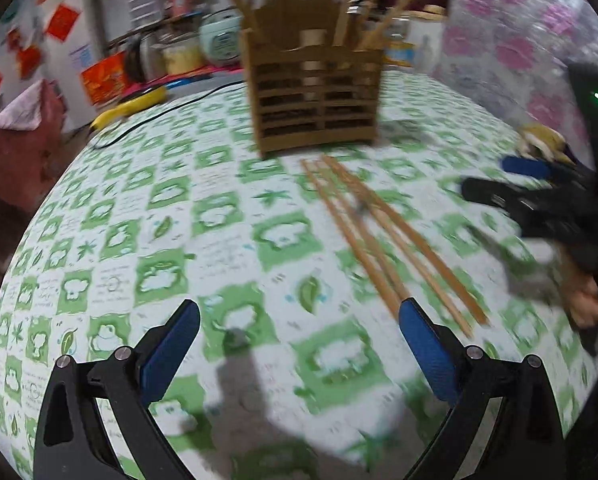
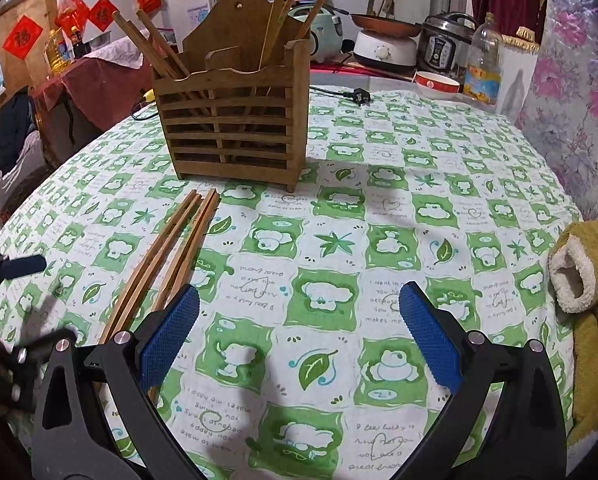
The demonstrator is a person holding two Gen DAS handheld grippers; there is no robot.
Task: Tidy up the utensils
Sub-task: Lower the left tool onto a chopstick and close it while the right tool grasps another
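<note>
A brown slatted wooden utensil holder (image 1: 313, 92) stands on the table with several chopsticks upright in it; it also shows in the right wrist view (image 2: 231, 128). Several loose wooden chopsticks (image 1: 383, 232) lie on the tablecloth in front of it, also seen in the right wrist view (image 2: 167, 256). My left gripper (image 1: 299, 344) is open and empty, its right finger just beside the chopsticks' near ends. My right gripper (image 2: 299, 332) is open and empty, with the chopsticks at its left finger. The right gripper shows blurred at the right in the left wrist view (image 1: 539, 196).
The table has a green and white patterned cloth (image 2: 379, 240). A yellow-brown plush slipper (image 2: 591, 280) lies at the right edge. A black plug and cable (image 2: 355, 96), a bowl (image 2: 437, 82), an oil bottle (image 2: 483, 64) and cookers stand behind the holder.
</note>
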